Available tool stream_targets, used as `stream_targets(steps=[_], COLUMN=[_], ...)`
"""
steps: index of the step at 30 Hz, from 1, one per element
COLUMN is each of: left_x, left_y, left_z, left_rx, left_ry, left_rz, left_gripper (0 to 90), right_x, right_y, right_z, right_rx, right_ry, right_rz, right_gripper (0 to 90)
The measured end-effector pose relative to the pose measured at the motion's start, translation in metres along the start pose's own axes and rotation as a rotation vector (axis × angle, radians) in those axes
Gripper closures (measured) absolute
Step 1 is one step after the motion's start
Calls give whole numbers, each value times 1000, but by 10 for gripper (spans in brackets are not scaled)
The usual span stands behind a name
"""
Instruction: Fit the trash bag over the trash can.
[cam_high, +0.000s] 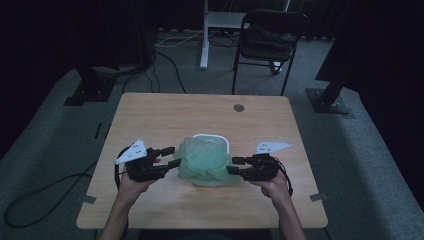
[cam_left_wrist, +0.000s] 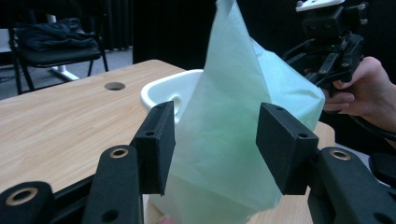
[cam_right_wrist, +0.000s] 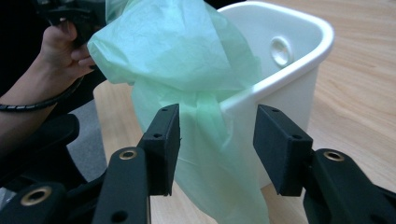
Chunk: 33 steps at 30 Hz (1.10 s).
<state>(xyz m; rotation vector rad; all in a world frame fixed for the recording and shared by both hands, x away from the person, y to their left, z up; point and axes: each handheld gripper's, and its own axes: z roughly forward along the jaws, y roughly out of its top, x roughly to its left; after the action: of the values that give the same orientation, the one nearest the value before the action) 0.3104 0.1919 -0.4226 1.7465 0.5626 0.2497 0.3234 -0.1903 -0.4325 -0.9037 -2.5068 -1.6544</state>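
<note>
1. A white plastic bin (cam_high: 218, 140) stood near the middle of the wooden counter (cam_high: 150, 120), within easy reach of both hands.
2. A pale green bag (cam_high: 205, 161) was draped over the bin's near side, part of it inside and part hanging down the outer wall; it rose in a loose peak rather than lying flat around the rim.
3. The left tongs (cam_high: 171, 156) were held at the bag's left flank, jaws standing wide. In the left gripper view the film (cam_left_wrist: 229, 130) lay between the pads, but they did not press on it.
4. The right tongs (cam_high: 235, 165) sat at the bag's right flank, jaws likewise wide. In the right gripper view they straddled the bin's corner (cam_right_wrist: 280, 88) and the hanging film (cam_right_wrist: 205, 130) without gripping either.
5. Judgement: one tool on each side suits spreading the bag's mouth over the rim. The lining appeared unfinished, since the far rim was bare.
</note>
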Motion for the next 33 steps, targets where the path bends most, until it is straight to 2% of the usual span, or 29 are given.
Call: stream_targets(steps=[2, 4, 7, 10, 12, 16, 18, 20, 21, 22, 23, 25, 26, 30, 33], left_x=[1, 1, 1, 4, 7, 14, 15, 16, 16, 15, 14, 11, 10, 12, 13], left_y=[3, 4, 4, 2, 1, -1, -3, -4, -4, -3, -1, 2, 4, 9, 12], left_z=[6, 11, 14, 13, 11, 6, 5, 2, 1, 0, 0, 0, 0, 4, 7], left_rx=[13, 24, 53, 45, 42, 39, 38, 33, 22, 13, 7, -9, -14, -32, -40], left_ry=[-4, -7, 20, 56, 83, 133, 144, 152, 144, 126, 97, 70, 58, 29, 8], left_rz=[4, 0, 15, -3, -14, -38, -48, -52, -51, -53, -48, -26, -28, -60, -80], left_gripper=[487, 527, 740, 900, 900, 900, 900, 900, 900, 853, 758, 647, 602, 497, 457], right_x=[-2, -3, -5, -5, -5, -8, -11, -12, -13, -13, -13, -12, -12, -10, -9], right_y=[0, 0, -1, 0, 1, 1, 0, 0, -1, -1, 0, 0, 0, 1, 1], right_z=[2, 4, 4, 2, 1, -3, -7, -7, -10, -11, -12, -13, -13, -12, -10], right_rx=[10, 13, 16, 23, 29, 7, -14, -19, -29, -29, -31, -33, -33, -32, -28], right_ry=[9, 22, 49, 36, 11, -8, -33, -35, -40, -41, -44, -46, -45, -44, -45], right_rz=[4, 14, 28, 28, 25, 47, 65, 77, 77, 77, 72, 70, 68, 59, 48], right_gripper=[513, 568, 711, 822, 874, 880, 880, 880, 880, 881, 881, 879, 878, 875, 873])
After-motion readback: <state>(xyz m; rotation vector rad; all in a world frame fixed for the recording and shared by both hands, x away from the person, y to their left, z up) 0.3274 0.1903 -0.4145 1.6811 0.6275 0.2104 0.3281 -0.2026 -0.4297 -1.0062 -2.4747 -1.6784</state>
